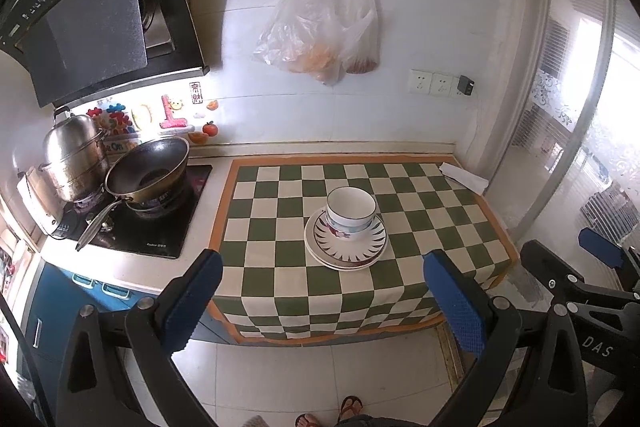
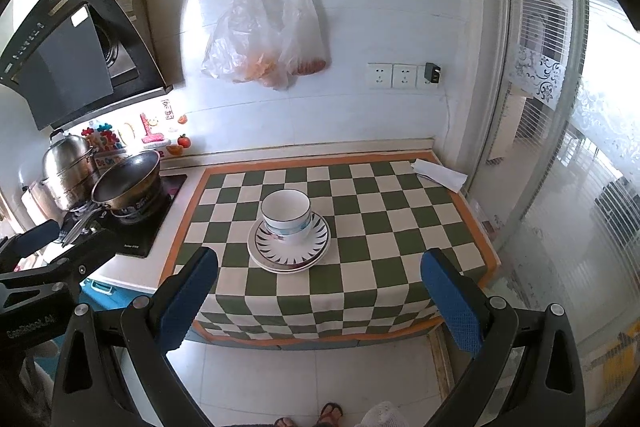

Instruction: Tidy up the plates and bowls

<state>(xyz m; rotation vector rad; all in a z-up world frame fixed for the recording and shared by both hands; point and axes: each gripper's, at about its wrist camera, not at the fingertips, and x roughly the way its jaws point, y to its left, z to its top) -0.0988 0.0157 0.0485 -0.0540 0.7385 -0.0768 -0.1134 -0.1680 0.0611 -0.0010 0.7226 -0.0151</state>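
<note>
A white bowl with a blue band sits nested on another bowl, on top of stacked patterned plates, in the middle of the green-and-white checkered cloth. The same stack shows in the right wrist view, bowl on plates. My left gripper is open and empty, held back from the counter's front edge, above the floor. My right gripper is open and empty too, beside the left one and equally far back. Each gripper shows at the edge of the other's view.
A wok and a steel steamer pot stand on the black stove at left, under a range hood. Plastic bags hang on the wall. A folded white paper lies at the cloth's far right corner. A glass door is at right.
</note>
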